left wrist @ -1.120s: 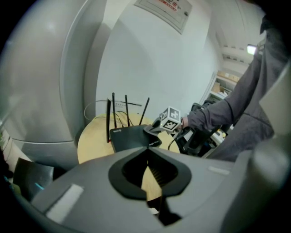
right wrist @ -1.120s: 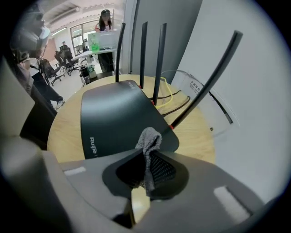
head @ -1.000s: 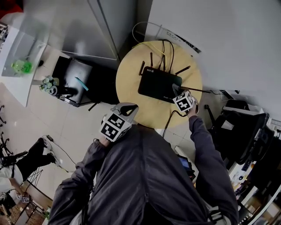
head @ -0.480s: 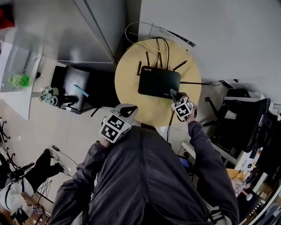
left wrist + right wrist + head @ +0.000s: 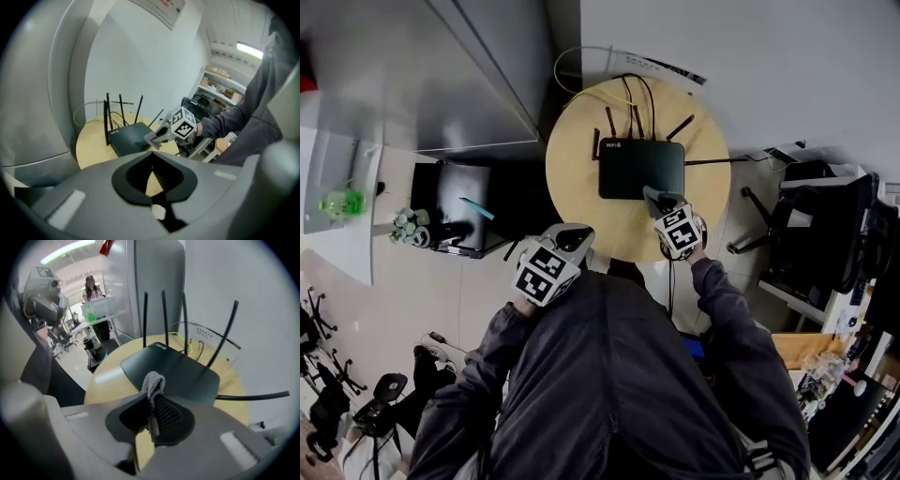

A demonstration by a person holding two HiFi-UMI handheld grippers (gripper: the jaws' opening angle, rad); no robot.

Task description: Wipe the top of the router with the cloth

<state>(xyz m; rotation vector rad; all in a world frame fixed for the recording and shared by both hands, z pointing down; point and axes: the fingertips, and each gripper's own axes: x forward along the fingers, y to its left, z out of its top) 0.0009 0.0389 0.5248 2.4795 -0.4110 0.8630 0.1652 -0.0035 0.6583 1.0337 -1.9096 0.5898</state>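
Room: pale tiled floor (image 5: 412,281) on the left, white wall (image 5: 769,56) behind, grey cabinet (image 5: 441,75) at the upper left. A black office chair (image 5: 811,234) stands right of the table, well apart from it.

Surface: round, light wooden tabletop (image 5: 572,178), standing close to the wall.

Router (image 5: 639,169): black, flat, lying on the far half of the tabletop. Its thin antennas (image 5: 163,317) stand up along the back edge. Yellow and black cables (image 5: 628,89) run off behind it.

Right hand-held gripper (image 5: 654,197): over the router's near right corner. Its jaws are clamped on the cloth (image 5: 153,385), a grey tuft sticking out past the jaw tips above the router's top. Cannot tell whether the cloth touches the router.

Left hand-held gripper (image 5: 152,174): held off the tabletop's near left edge, jaws together with nothing between them.
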